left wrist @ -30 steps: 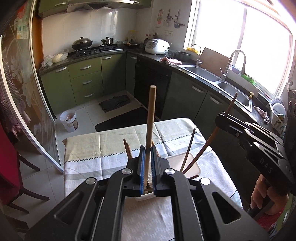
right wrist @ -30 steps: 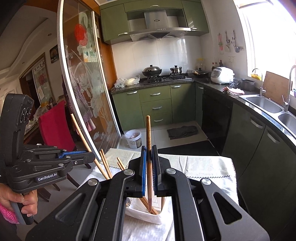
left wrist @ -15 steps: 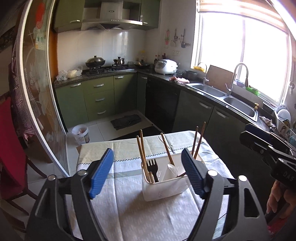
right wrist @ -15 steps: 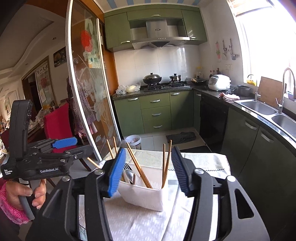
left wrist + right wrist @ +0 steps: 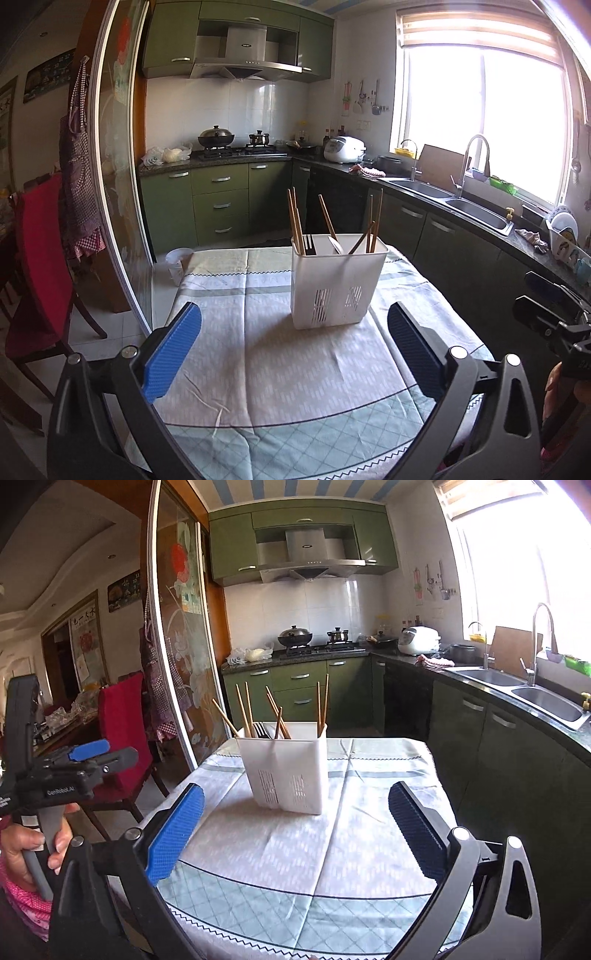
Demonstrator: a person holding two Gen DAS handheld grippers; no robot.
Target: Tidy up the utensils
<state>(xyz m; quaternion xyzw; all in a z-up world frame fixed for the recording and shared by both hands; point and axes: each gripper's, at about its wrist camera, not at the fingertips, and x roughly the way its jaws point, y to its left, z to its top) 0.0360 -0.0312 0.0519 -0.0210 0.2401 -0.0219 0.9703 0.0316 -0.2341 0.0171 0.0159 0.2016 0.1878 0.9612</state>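
Both tools have backed off since the chopsticks dropped in, pads now spread wide. From the left tool, the white slotted plastic caddy stands mid-counter on patterned cloth, holding slim wooden chopsticks and a dark fork. From the right tool, empty and spread, nothing lies loose; sorting looks done.

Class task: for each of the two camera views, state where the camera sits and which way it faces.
Left wrist: on the left gripper, facing the white utensil holder on the table; its open blue-padded fingers show, right gripper at the edge.
Right wrist: on the right gripper, facing the same holder; left gripper and hand show.
Shared: holder, chopsticks, tablecloth, kitchen.
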